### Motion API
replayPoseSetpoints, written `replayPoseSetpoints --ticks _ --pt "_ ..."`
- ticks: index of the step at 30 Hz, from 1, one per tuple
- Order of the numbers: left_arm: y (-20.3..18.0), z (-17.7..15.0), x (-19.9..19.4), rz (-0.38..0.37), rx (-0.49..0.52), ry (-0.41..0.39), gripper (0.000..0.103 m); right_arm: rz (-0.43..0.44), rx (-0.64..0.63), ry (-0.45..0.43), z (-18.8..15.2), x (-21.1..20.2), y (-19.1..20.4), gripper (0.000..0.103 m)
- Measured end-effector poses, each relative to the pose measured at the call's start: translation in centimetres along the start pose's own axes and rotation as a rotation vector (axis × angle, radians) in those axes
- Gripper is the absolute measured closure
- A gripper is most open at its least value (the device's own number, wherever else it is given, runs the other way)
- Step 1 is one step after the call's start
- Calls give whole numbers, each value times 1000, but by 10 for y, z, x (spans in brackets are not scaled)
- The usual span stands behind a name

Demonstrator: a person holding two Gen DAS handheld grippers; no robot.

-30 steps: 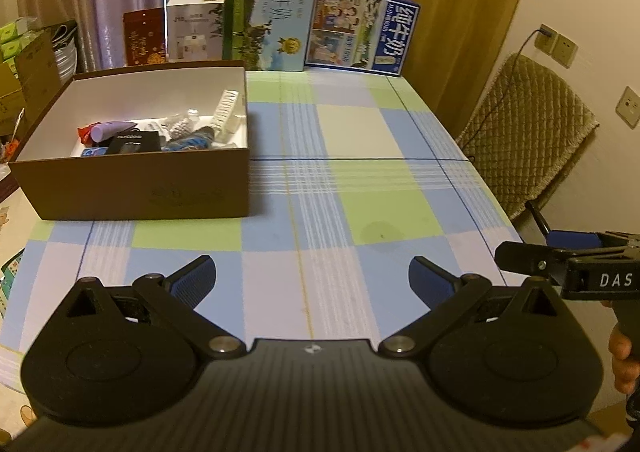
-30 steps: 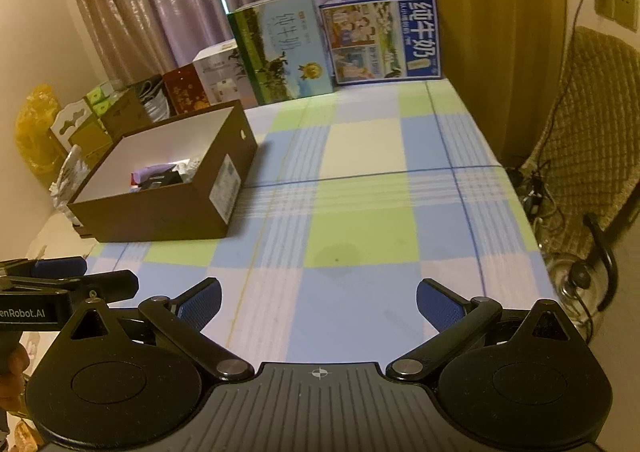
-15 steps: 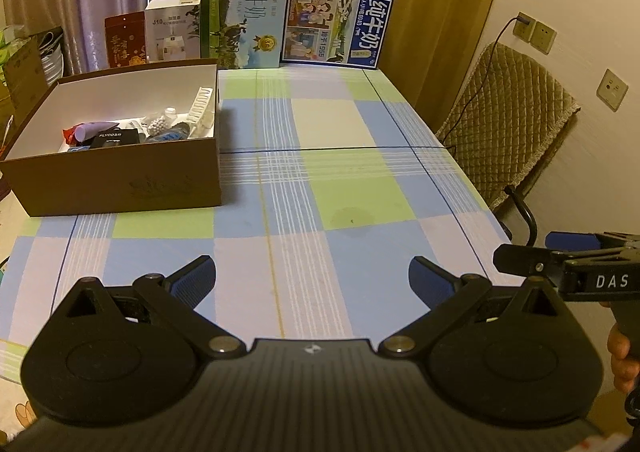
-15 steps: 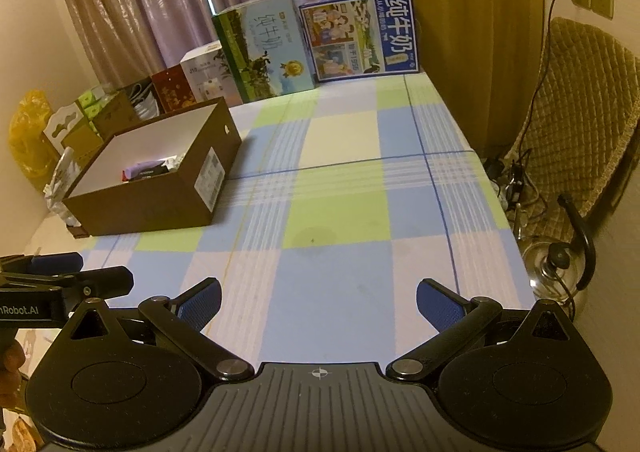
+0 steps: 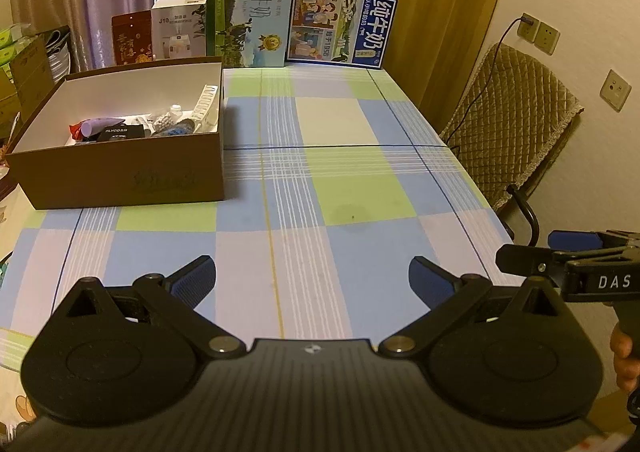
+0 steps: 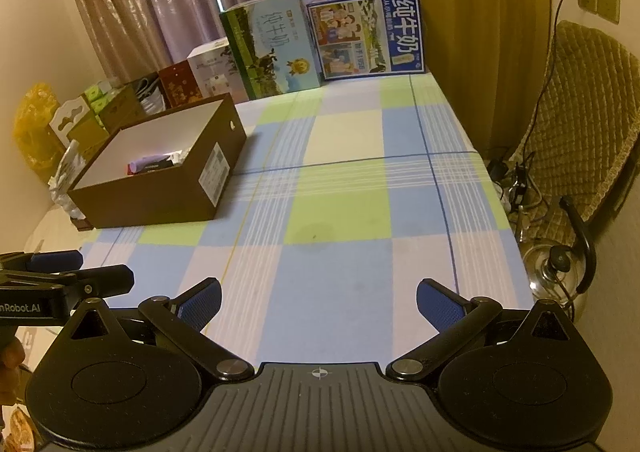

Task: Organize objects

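The left gripper (image 5: 312,276) is being held above the near edge of the table (image 5: 360,156), its blue-padded fingers (image 5: 196,278) spread wide with nothing between them. The right gripper (image 6: 319,298) is being held likewise, jaws apart and empty, just beside the left one. Each is being caught from the side at the edge of the other's view.

The brown box (image 5: 120,144) is being shown on the table's far left. Small objects (image 5: 132,128) are lying inside it, clearly seen from the left wrist; from the right wrist they are mostly being hidden by the box wall, while a white label (image 6: 216,172) on the box's end is being shown only there. A metal kettle (image 6: 554,272) on the floor is being seen only from the right wrist.
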State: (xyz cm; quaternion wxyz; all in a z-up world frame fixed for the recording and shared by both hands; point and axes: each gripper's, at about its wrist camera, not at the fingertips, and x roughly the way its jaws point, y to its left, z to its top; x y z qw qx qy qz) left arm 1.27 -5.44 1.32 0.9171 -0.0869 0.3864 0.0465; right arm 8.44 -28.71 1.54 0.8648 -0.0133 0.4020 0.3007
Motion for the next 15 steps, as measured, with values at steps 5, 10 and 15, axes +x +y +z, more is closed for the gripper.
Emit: replayPoseSetpoints --ticks 5,10,15 --pt "0 0 -1 4 -2 0 2 2 -4 2 0 0 0 2" --pt "0 0 -1 12 -2 -4 2 3 -5 1 0 1 0 2" --pt "1 1 -2 20 2 -10 2 3 -5 2 0 1 -1 2"
